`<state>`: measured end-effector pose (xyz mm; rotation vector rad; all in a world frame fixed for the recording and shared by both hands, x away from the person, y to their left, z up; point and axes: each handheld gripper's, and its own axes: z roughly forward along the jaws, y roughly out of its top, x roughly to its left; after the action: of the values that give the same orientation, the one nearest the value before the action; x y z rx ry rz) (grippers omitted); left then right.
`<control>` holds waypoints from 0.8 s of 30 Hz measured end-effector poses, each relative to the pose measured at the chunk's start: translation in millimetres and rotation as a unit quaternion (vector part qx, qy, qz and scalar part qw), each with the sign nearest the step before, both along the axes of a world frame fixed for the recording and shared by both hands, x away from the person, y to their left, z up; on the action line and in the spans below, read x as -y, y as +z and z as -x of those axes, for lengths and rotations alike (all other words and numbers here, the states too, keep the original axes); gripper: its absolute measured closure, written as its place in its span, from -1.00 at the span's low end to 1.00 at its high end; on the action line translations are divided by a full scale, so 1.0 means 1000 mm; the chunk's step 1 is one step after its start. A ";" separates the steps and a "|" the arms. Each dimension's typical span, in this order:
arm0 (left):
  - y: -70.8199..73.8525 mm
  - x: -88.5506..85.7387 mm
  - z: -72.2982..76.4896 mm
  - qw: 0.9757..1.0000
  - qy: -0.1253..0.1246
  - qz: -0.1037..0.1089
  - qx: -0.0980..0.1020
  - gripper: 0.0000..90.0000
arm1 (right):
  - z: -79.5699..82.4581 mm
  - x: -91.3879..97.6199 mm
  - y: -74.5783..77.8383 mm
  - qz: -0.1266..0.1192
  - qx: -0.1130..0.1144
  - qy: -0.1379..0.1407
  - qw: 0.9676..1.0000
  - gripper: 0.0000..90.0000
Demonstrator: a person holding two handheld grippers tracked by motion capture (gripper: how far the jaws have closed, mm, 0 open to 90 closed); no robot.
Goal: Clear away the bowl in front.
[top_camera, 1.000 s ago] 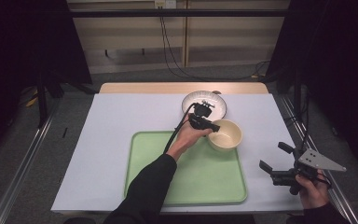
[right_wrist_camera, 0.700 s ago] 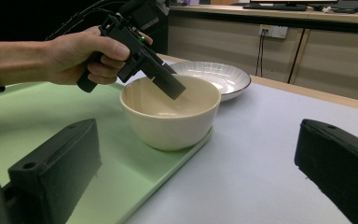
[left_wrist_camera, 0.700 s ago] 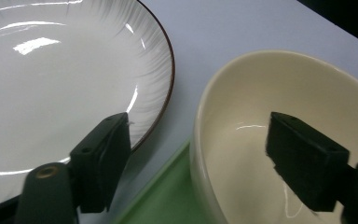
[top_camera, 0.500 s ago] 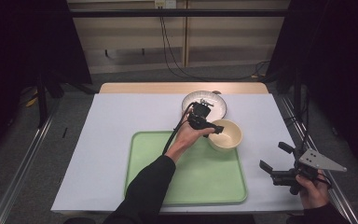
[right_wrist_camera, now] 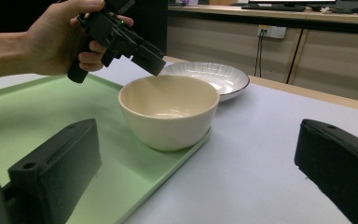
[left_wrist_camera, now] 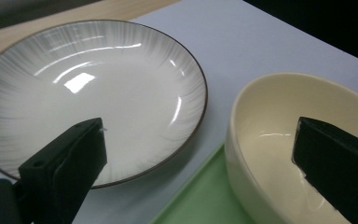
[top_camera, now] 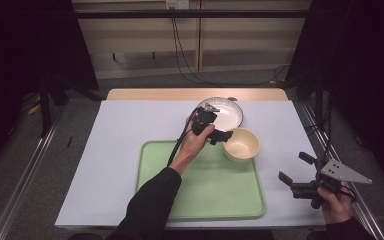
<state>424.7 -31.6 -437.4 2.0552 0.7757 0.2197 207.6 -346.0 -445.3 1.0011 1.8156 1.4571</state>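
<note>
The cream bowl (top_camera: 241,144) sits on the far right corner of the green tray (top_camera: 200,192), its base at the very edge of the tray as the right gripper view shows it, with the white surface (top_camera: 130,130) just beyond. Just behind it, off the tray, lies the ribbed white plate (top_camera: 230,111), close to the bowl but not touching it.

The left gripper (top_camera: 219,135) hangs beside the bowl's near-left rim. Its fingers (left_wrist_camera: 65,163) have just been opening and now stand wide apart with nothing clamped between them; in the left gripper view one finger rides over the plate and the other over the bowl's hollow. The right gripper (top_camera: 292,172) rests well apart at the right edge of the surface, its fingers also spread and empty.

The main risk, as I judge it, is a knock on the bowl. One finger looks to be inside or just over the rim, so drawing the hand away sideways rather than upward could catch the wall and tip the bowl or push it off the tray's lip toward the plate. Sitting so near the corner, it has little margin; a nudge could leave it straddling the lip and rocking. The trailing cable (top_camera: 177,147) could also drag across the tray.
</note>
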 end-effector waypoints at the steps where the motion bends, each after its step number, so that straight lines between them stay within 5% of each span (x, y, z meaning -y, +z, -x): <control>1: 0.000 -0.002 0.001 1.000 0.002 0.001 0.004 -0.94 | 0.000 0.000 0.000 0.000 0.000 0.000 1.000 -1.00; 13: 0.004 -0.036 0.014 0.999 0.030 -0.009 0.028 -0.94 | 0.000 0.000 0.000 -0.001 -0.003 0.002 1.000 -1.00; 24: 0.013 -0.058 0.028 0.998 0.054 0.009 0.031 -0.94 | 0.000 0.000 0.000 0.002 -0.001 0.000 1.000 -1.00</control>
<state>396.9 26.8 -423.9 1.9830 0.8477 0.3332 207.9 -346.4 -444.8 0.9996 1.8194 1.4527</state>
